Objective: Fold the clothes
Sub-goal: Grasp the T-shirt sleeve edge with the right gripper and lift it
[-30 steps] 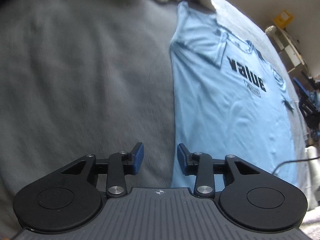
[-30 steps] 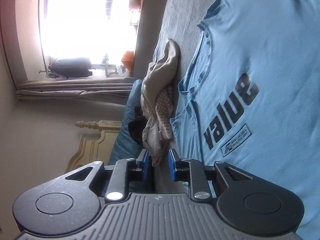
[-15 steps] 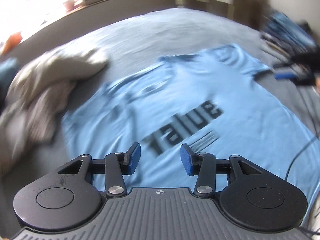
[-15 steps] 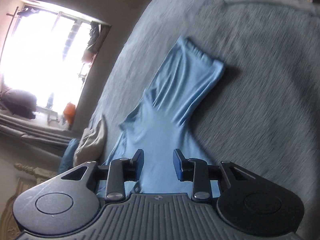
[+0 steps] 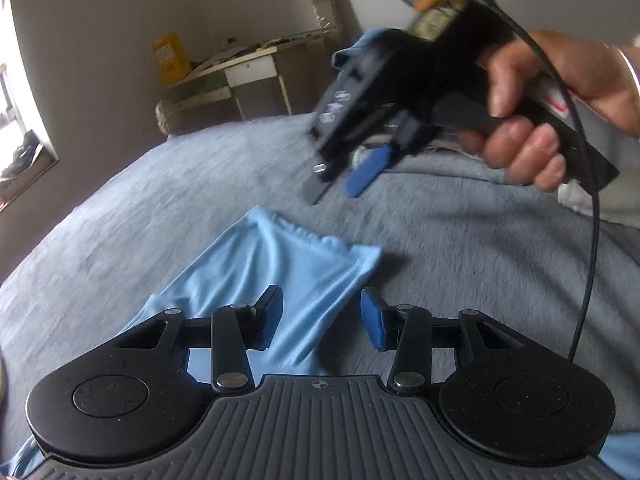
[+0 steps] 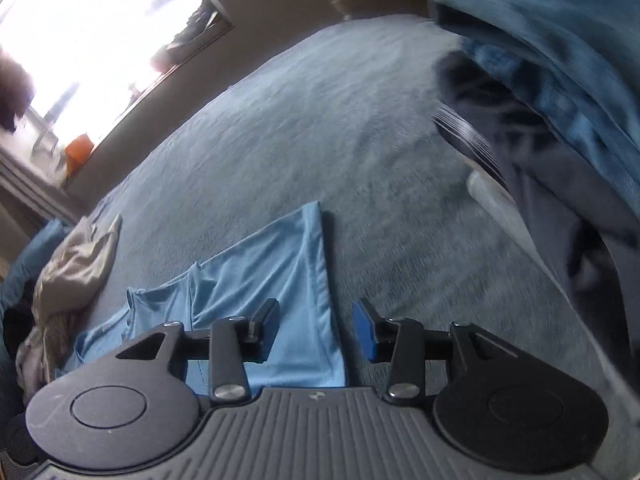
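A light blue shirt (image 5: 280, 268) lay flat on a grey bedspread (image 5: 120, 208), one sleeve (image 6: 296, 264) stretched outward with its cuff free. The left gripper (image 5: 322, 318) hovered over that sleeve, its fingers spread and empty. The right gripper (image 6: 316, 326), held in a hand (image 5: 560, 100), was also spread and empty above the sleeve's edge. A crumpled beige garment (image 6: 76, 264) sat beside the shirt's collar. A desk (image 5: 240, 76) stood against the far wall.
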A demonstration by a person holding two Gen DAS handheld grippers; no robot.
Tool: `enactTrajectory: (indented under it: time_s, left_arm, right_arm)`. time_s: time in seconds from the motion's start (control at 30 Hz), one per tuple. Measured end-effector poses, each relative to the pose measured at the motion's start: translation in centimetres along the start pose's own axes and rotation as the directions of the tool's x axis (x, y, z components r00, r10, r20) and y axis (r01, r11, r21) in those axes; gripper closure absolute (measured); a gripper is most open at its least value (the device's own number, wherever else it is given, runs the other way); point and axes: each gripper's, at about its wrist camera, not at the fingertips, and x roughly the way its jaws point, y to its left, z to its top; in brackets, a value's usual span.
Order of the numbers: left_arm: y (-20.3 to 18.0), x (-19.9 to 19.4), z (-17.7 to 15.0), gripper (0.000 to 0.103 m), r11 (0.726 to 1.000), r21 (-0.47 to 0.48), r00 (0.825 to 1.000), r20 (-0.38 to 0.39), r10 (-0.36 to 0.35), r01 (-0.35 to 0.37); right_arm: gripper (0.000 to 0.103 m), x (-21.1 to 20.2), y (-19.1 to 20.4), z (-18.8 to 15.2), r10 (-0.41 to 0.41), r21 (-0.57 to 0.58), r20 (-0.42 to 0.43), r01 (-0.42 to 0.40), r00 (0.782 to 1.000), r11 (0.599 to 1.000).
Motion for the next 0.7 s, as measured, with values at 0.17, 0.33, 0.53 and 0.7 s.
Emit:
enactTrajectory:
  time_s: [0.17,0.33,0.53,0.7]
  left_arm:
    - [-2.7,4.6,1.0,0.06,0.998,0.055,0.999,0.034,-0.023,0.021]
    - [-2.8,6.8,0.9,0.07,1.0,0.025,1.0,0.012,-0.001,0.001]
    - [-2.2,7.8,0.2,0.096,0.996,-0.084,1.0,0.001,-0.022,0.022]
    - [-1.2,7.0,0.4,0.101,0.974,-0.224,0.999,0.043,-0.009,0.018]
  right_arm:
    - [0.055,4.9,0.8,3.1,-0.017,-0.075,-0.088,0.01,0.996,0.997]
    - [0.056,8.0,-0.1,4.5,-0.033,-0.087,-0.109,0.024,0.993,0.996]
    - [0.079,9.5,0.3,4.7,-0.023,-0.158,-0.085,0.009,0.996,0.987]
    - [0.1,8.4,1.3,4.6,0.003,-0.209,-0.039,-0.011,0.999,0.978]
